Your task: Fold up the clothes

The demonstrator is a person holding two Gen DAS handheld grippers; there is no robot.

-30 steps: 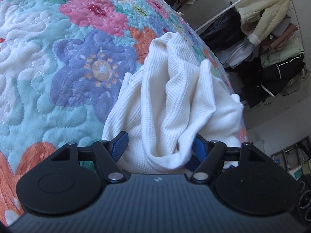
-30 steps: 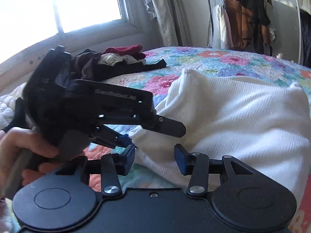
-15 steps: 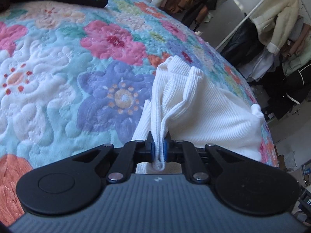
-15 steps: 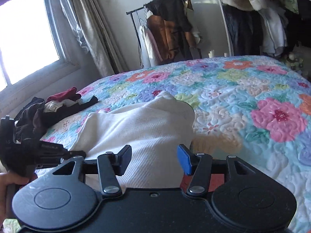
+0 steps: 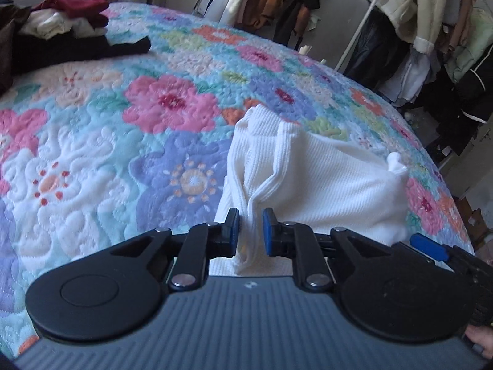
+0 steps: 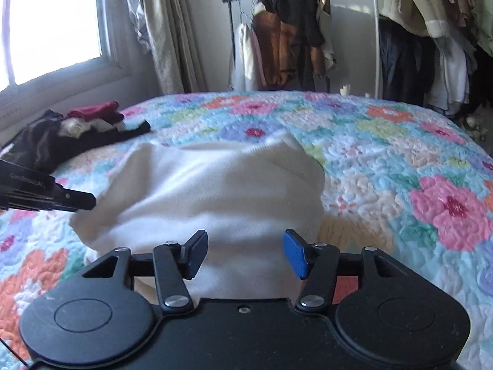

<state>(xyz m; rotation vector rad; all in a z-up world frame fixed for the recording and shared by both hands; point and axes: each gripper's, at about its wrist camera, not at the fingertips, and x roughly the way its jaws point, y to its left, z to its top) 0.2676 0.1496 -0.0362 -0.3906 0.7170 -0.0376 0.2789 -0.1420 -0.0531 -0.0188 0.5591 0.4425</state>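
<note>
White ribbed garment [image 5: 323, 178], one, lies between the opening left hand-held gripper [image 5: 250, 229]; right hand-held gripper [image 6: 245, 254] spread.

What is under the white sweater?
The white sweater lies on the flowery quilt, which shows all around it. Whatever sits directly beneath is covered, so I cannot tell.
</note>
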